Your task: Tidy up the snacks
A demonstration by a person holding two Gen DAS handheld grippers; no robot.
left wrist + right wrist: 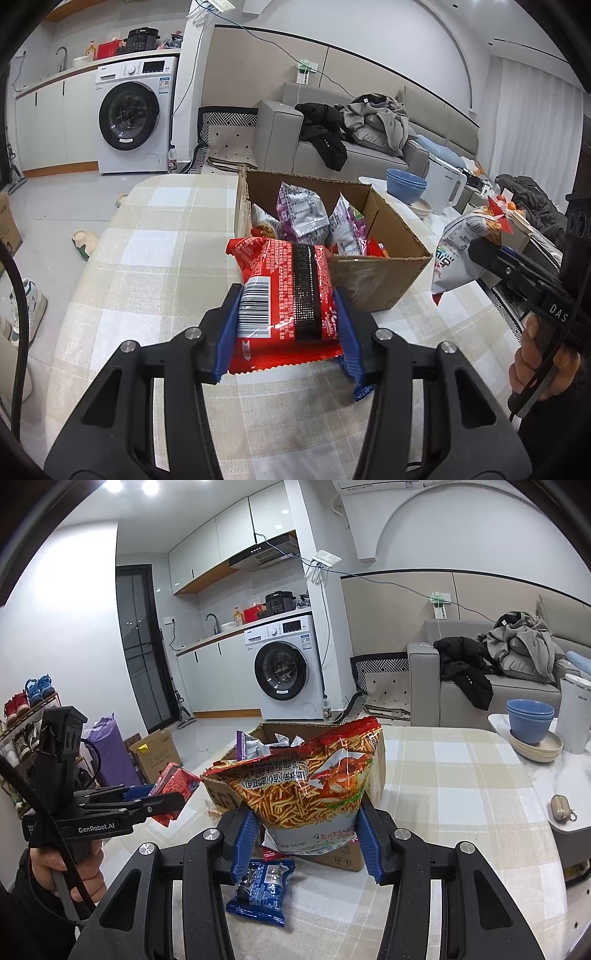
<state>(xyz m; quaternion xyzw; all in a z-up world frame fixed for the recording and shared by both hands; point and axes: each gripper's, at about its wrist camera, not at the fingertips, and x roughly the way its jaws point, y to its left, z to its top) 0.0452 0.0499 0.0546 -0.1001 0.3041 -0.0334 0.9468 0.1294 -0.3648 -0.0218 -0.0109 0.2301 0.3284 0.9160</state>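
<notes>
The left gripper [286, 325] is clamped on a red snack pack [284, 291]. Its two blue pads squeeze the pack from both sides, and the pack is up off the checked tablecloth [147, 258], just in front of the cardboard box [376, 280].

The right gripper [308, 834] is clamped on a big bag of crunchy sticks [306, 779] (the one with a crab picture on it). The blue pads press on the bottom part of the bag, and the bag stands up tall in the air, in front of the box.

The box sits open on the table. Inside it are more snacks — some purple packs [303, 210] and something red in the corner.

A small blue snack pack [264, 886] lies flat on the tablecloth, just below the right gripper — nothing is touching it.

Each gripper is held by a hand [70, 875] on its handle.

Farther back on the table are blue bowls [404, 184] stacked on a plate, next to a white kettle [448, 188].
</notes>
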